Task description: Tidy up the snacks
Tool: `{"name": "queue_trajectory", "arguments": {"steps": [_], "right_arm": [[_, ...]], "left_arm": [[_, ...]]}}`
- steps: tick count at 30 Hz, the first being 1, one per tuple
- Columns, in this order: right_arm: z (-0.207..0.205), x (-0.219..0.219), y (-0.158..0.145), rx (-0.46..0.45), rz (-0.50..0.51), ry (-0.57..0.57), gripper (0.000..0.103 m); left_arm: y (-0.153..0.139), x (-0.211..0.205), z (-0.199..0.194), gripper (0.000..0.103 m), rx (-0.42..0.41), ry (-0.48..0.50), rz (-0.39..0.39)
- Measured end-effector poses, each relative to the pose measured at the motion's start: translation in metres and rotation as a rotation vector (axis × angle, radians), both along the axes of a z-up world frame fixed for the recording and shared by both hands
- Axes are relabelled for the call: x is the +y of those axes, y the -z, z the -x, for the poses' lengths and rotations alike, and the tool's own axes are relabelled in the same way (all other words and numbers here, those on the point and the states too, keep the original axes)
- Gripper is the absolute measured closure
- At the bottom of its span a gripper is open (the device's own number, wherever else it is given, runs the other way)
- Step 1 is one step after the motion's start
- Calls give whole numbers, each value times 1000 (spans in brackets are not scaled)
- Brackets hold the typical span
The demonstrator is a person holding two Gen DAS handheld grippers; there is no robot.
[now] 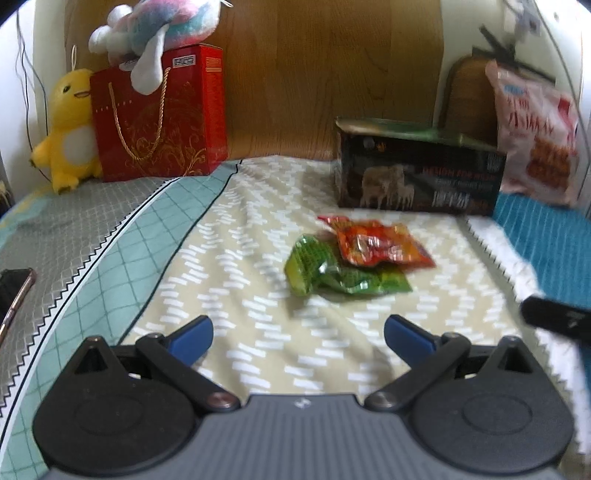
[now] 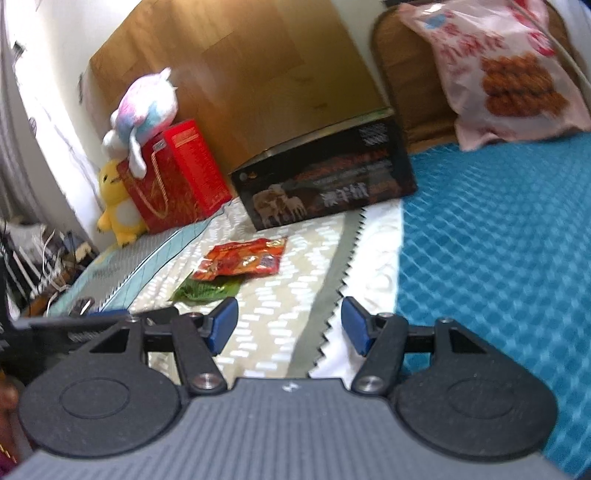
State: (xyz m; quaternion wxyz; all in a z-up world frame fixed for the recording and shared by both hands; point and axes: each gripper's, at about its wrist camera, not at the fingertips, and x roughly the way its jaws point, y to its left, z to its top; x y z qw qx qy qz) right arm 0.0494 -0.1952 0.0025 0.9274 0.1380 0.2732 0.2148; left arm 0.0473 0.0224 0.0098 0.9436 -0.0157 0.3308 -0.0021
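Observation:
An orange-red snack packet (image 1: 380,245) (image 2: 245,256) lies on the bedspread, overlapping a green snack packet (image 1: 332,271) (image 2: 207,290). Behind them stands a dark open-topped box (image 1: 421,177) (image 2: 325,184) printed with animals. A big pink snack bag (image 1: 535,136) (image 2: 506,70) leans at the back right. My left gripper (image 1: 298,338) hovers open, short of the packets, nothing between its blue pads. My right gripper (image 2: 289,325) is open too, empty, to the right of the packets over the bedspread's zigzag border. A piece of the right gripper (image 1: 554,319) shows at the left wrist view's right edge.
A red gift bag (image 1: 147,125) (image 2: 159,184), a yellow duck plush (image 1: 70,129) (image 2: 114,206) and a pastel plush (image 1: 159,33) (image 2: 144,110) stand at the back left against the wooden headboard (image 1: 314,74). A phone (image 1: 14,291) lies left. A teal blanket (image 2: 498,258) covers the right.

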Motion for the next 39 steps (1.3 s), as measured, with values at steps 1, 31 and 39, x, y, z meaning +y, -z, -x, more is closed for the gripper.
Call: {"name": "queue_trajectory", "arguments": {"steps": [1, 31, 39], "right_arm": [[-6, 3, -3, 0, 15, -22, 39], [-54, 40, 3, -54, 235, -267, 47], [4, 52, 3, -44, 262, -322, 49]], "left_arm": [[-4, 4, 0, 1, -15, 12, 11], [-23, -22, -102, 83, 162, 379, 284], [-18, -7, -43, 82, 197, 422, 335]]}}
